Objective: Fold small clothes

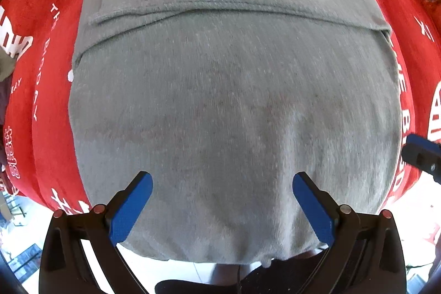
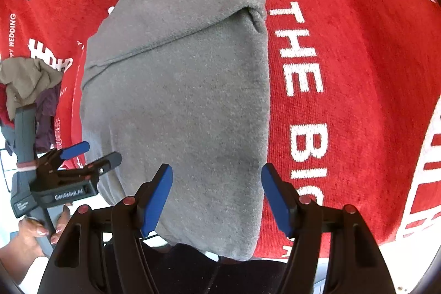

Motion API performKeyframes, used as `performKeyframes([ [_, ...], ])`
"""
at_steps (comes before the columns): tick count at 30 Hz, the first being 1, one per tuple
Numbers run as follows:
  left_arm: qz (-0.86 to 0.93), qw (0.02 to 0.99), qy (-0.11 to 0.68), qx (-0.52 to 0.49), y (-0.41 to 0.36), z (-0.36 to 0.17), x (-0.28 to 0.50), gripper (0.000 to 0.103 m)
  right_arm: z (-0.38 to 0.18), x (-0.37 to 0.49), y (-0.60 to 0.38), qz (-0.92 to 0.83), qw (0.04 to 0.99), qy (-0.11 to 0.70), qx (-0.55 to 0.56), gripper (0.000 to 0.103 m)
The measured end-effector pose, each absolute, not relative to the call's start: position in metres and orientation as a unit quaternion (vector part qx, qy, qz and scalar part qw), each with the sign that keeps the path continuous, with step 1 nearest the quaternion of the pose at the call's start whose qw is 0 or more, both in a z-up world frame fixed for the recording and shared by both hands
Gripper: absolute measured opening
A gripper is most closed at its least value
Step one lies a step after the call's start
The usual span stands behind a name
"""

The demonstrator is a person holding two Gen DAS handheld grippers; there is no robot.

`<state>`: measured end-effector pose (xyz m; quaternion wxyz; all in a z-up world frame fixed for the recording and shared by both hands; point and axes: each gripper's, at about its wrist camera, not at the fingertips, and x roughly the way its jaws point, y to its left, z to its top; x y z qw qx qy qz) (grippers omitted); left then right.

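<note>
A grey knit garment (image 1: 220,101) lies folded flat on a red cloth (image 1: 55,106), with a folded flap across its far part. Its near edge hangs over the front of the table. My left gripper (image 1: 222,178) hovers open straight above the garment's near half, pads apart and empty. In the right wrist view the same garment (image 2: 179,101) fills the middle, and my right gripper (image 2: 217,170) stands open over its near right edge, holding nothing. The left gripper (image 2: 103,151) shows at the garment's left side, held by a hand (image 2: 33,233).
The red cloth (image 2: 344,73) carries large white lettering and covers the table. A loose pile of other clothes (image 2: 27,81), olive and dark purple, sits at the left. The right gripper's tip (image 1: 419,153) pokes in at the right of the left wrist view.
</note>
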<state>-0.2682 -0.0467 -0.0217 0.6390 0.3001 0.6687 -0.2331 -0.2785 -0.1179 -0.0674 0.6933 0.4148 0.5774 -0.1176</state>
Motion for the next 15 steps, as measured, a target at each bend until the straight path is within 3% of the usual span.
performKeyframes([
  [15, -0.231, 0.647, 0.662, 0.300, 0.024, -0.003, -0.331, 0.102, -0.057, -0.300, -0.055, -0.125, 0.698, 0.571, 0.413, 0.070],
])
